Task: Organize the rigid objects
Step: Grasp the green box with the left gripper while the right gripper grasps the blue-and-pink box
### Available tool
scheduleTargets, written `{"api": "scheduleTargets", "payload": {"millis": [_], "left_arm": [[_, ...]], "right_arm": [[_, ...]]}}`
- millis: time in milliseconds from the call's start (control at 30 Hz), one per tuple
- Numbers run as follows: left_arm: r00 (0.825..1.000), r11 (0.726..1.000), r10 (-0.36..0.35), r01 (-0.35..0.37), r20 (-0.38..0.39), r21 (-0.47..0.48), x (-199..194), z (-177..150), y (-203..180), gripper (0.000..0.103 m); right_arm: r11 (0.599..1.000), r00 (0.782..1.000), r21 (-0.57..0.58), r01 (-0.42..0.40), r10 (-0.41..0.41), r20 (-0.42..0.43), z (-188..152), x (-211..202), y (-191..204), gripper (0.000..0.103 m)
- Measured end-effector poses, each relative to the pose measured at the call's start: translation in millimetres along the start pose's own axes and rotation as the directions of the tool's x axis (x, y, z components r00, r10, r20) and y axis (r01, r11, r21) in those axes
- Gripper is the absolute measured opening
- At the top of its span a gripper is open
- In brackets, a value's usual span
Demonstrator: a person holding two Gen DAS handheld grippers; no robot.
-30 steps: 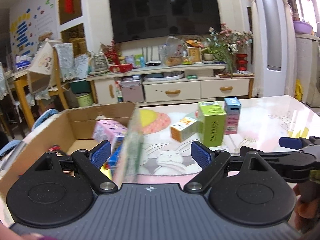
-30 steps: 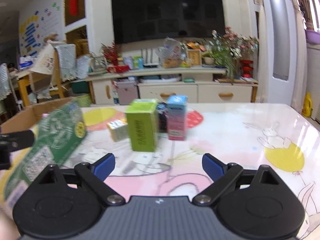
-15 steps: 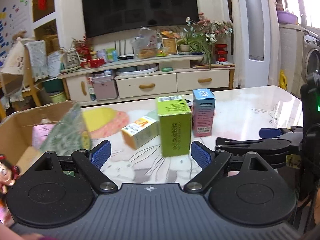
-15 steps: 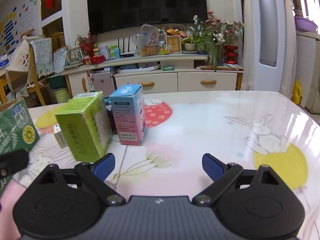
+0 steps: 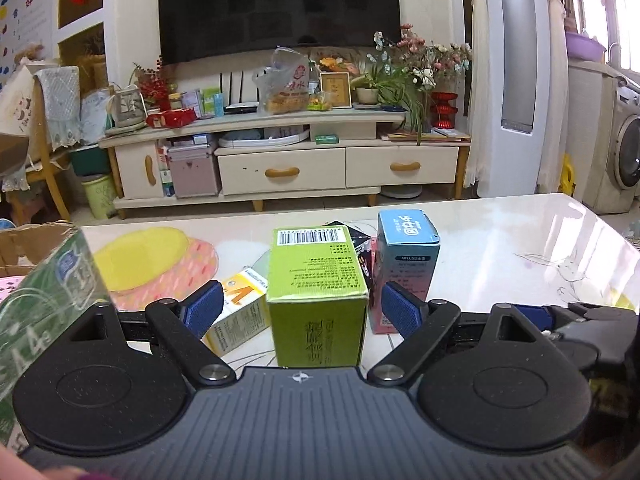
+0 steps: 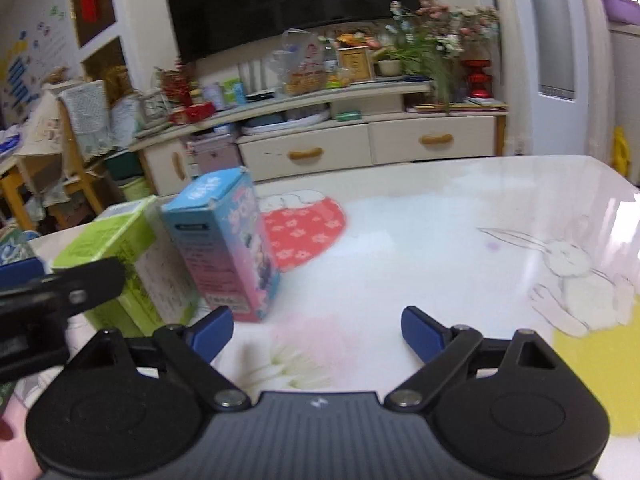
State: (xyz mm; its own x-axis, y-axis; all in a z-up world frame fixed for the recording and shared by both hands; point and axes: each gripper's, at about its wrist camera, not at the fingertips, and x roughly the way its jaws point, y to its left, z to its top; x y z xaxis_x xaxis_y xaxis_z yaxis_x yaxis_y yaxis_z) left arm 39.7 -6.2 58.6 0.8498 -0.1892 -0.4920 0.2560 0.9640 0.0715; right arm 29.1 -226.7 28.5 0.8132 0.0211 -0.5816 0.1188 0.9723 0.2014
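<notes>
My left gripper is open, its jaws on either side of an upright lime-green box without touching it. A blue and pink box stands to its right, and a small white and orange box lies to its left. A black box shows behind them. A dark green box leans at the far left by the cardboard box. My right gripper is open and empty over bare table, right of the blue and pink box and the lime-green box.
The table has a glossy cloth with rabbit and flower drawings. The right gripper shows at the right edge of the left wrist view. A TV cabinet stands beyond the table's far edge.
My left gripper swung right, away from the cardboard box, and now faces the lime-green box up close. My right gripper moved right too. Both stayed open.
</notes>
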Motion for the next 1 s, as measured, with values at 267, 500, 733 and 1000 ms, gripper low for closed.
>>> {"api": "scheduleTargets", "payload": {"millis": [267, 500, 733, 1000], "left_arm": [[0.999, 1.0, 0.029, -0.029, -0.035, -0.009, 20.0, 4.7, 3.3, 0.083], [0.998, 0.999, 0.028, -0.03, -0.047, -0.037, 23.9, 10.5, 7.0, 0.067], [0.998, 0.997, 0.025, -0.029, -0.05, -0.076, 15.8, 6.1, 13.2, 0.061], [0.998, 0.994, 0.03, -0.036, -0.053, -0.104, -1.0, 0.0, 17.6, 0.061]], "right_arm": [[0.993, 1.0, -0.119, -0.018, 0.02, 0.013, 7.4, 10.8, 26.4, 0.091], [0.991, 0.999, -0.127, 0.035, -0.031, 0.031, 14.3, 22.1, 28.2, 0.071], [0.99, 0.999, -0.133, 0.038, -0.035, 0.021, 14.8, 26.0, 28.5, 0.038], [0.981, 0.996, -0.187, 0.058, -0.043, 0.083, 7.9, 14.3, 36.1, 0.036]]}}
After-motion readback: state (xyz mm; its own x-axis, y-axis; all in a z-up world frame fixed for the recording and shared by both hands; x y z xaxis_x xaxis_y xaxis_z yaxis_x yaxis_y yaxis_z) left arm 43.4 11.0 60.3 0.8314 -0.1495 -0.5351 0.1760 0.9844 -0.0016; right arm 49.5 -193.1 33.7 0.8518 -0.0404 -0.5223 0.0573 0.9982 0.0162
